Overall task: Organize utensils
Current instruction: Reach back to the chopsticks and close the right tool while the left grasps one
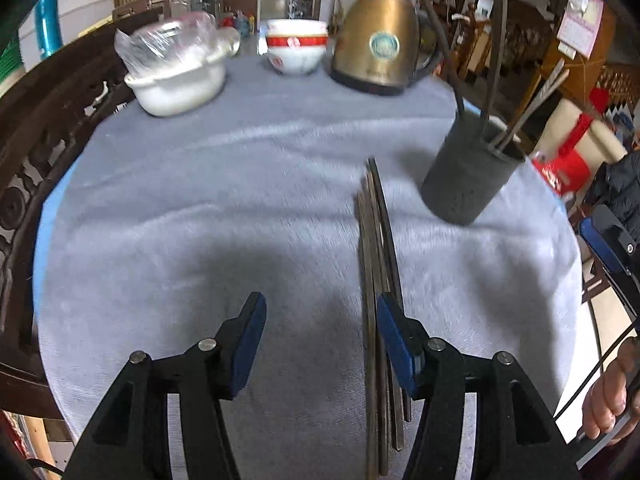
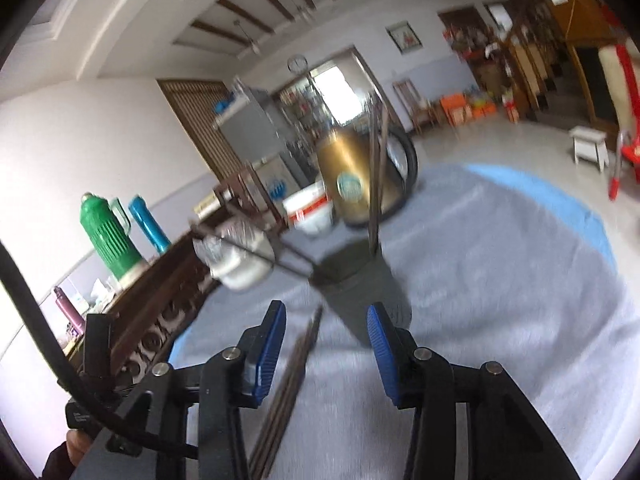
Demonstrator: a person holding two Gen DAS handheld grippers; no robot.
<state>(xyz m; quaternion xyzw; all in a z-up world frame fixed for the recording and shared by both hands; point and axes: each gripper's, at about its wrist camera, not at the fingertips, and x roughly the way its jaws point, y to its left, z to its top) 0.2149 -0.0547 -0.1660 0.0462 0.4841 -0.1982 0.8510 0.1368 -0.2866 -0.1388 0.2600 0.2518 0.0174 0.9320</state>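
A bundle of dark chopsticks (image 1: 378, 280) lies on the grey tablecloth (image 1: 200, 200), pointing away from me. My left gripper (image 1: 320, 320) is open above the cloth; its right pad sits right at the bundle. A dark grey utensil holder (image 1: 468, 176) stands to the right with several chopsticks and utensils sticking out. In the right wrist view my right gripper (image 2: 326, 328) is open and empty, just in front of the holder (image 2: 360, 284). The loose chopsticks (image 2: 294, 376) lie below its left pad.
A brass kettle (image 1: 376, 40), a red-banded white bowl (image 1: 296, 46) and a white dish with a plastic bag (image 1: 176, 76) stand at the table's far side. A carved dark wooden sideboard (image 1: 48, 128) runs along the left. Green and blue thermoses (image 2: 112, 236) stand on it.
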